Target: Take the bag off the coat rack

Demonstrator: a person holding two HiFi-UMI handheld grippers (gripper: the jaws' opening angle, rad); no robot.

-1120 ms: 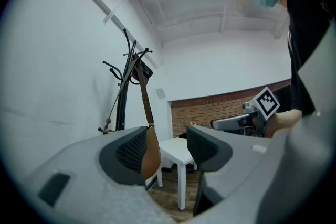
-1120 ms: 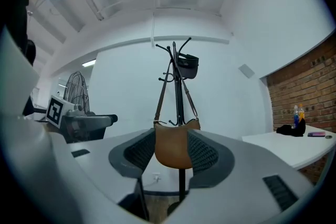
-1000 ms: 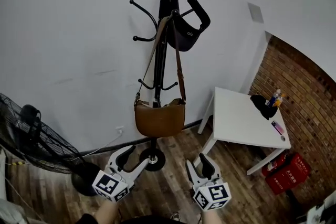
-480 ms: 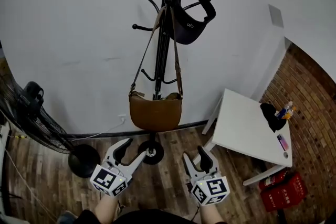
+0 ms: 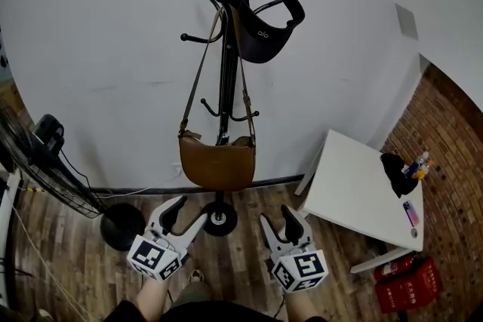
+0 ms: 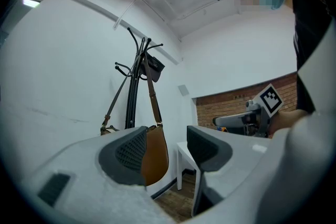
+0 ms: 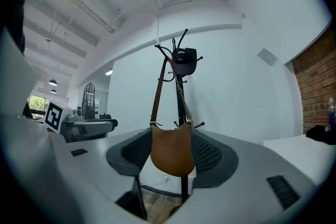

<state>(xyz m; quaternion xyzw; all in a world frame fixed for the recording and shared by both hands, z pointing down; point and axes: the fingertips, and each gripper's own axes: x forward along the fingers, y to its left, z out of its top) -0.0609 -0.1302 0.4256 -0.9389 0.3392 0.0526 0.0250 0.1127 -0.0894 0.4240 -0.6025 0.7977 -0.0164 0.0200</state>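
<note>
A brown saddle bag point(image 5: 215, 164) hangs by its long strap from an upper hook of the black coat rack point(image 5: 226, 72). A black bag point(image 5: 260, 38) hangs higher on the same rack. My left gripper point(image 5: 185, 209) is open, short of the brown bag and low to its left. My right gripper point(image 5: 279, 219) is open and its jaws have just been opening, with nothing between them. In the left gripper view the bag point(image 6: 156, 157) shows beyond the left gripper point(image 6: 165, 149). In the right gripper view the bag point(image 7: 170, 152) hangs centred beyond the right gripper point(image 7: 170, 159).
A white table point(image 5: 362, 188) stands to the right with a black item point(image 5: 396, 170), a bottle point(image 5: 419, 164) and a phone point(image 5: 411, 213). A floor fan point(image 5: 45, 170) with a round base point(image 5: 121, 226) is left. A red crate point(image 5: 400, 286) sits by the brick wall.
Both grippers have come closer to the coat rack, and the rack and brown bag now sit nearer and higher in the head view. The right jaws stand a little wider.
</note>
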